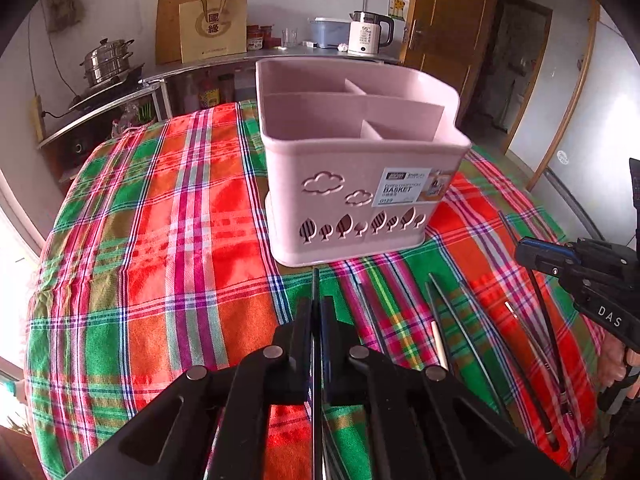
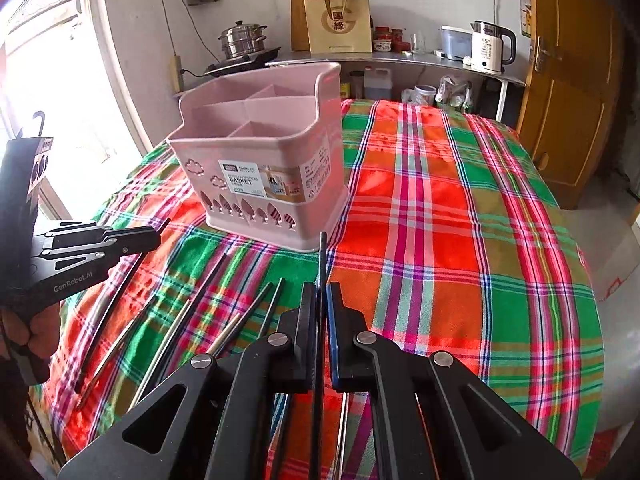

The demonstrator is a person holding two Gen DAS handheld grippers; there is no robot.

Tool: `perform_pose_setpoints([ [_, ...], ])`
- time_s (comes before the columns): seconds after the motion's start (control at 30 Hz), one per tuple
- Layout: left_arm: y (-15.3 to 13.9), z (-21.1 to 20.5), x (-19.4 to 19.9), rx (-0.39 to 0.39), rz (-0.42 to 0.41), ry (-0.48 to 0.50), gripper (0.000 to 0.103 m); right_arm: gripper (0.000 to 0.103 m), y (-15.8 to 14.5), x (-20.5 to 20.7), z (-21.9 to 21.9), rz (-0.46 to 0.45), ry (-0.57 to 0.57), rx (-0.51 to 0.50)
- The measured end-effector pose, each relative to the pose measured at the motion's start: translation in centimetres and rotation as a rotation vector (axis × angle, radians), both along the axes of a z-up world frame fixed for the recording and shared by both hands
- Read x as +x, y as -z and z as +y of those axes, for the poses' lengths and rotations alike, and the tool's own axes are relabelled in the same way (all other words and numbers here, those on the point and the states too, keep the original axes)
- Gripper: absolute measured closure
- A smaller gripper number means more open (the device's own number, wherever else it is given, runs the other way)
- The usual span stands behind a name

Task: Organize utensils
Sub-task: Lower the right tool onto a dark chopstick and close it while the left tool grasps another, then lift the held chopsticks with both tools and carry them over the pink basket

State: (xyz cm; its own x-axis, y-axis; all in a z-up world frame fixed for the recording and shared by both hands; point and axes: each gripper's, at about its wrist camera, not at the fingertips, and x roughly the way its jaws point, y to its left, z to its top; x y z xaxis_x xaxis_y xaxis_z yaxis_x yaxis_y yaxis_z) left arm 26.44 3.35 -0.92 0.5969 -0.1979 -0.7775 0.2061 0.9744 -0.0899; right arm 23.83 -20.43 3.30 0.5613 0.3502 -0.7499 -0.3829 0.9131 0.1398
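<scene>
Chopsticks [image 2: 224, 308] lie loose on the plaid-covered desk [image 1: 160, 240], spread in a fan just in front of the pink basket [image 1: 352, 184], none touching it as far as the views show; most are dark, some with metal or pale ends. Pink basket stands upright on the desk, open top split into compartments by dividers, label and cloud/leaf cutouts on its near wall; nothing visible inside it. Left gripper [image 1: 317, 316] is nearly closed, clamped on one thin dark chopstick [image 1: 316, 284] that runs forward between its fingers, tip pointing at the base of the basket, just short of it. Right gripper [image 2: 321, 300] is likewise narrow, holding another dark chopstick [image 2: 322, 252] between its fingers, tip raised toward the basket's near right corner. In the right wrist view the left gripper shows to the left of the basket, above the loose chopsticks, with the person's hand [image 2: 24, 328] on its handle. In the left wrist view the right gripper body shows to the right of the basket, over the chopsticks there. Behind the basket, well apart, a counter carries a steel pot [image 1: 108, 60], a paper bag [image 1: 212, 28] and a white kettle [image 1: 366, 34]; a wooden door [image 2: 568, 80] stands to the right of the basket.
</scene>
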Motion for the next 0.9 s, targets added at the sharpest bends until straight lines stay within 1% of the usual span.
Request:
perform_pose_setpoints([
  [0.33,-7.6,0.6,-3.2,-0.033,-0.151,0.005,0.099,0.098,-5.9,-2.0,-0.6,-0.137,-0.006,0.073],
  [0.47,-9.9,0.8,-4.2,-0.04,-0.202,0.004,0.099,0.098,-8.0,-2.7,-0.7,-0.186,-0.01,0.094],
  [0.67,-11.6,1.2,-5.1,-0.054,-0.233,-0.002,0.099,0.098,-9.9,-3.3,-1.1,-0.227,-0.007,0.099],
  [0.9,-13.2,1.4,-6.0,-0.072,-0.263,0.004,0.099,0.098,-11.1,-4.1,-1.4,-0.26,-0.003,0.108],
])
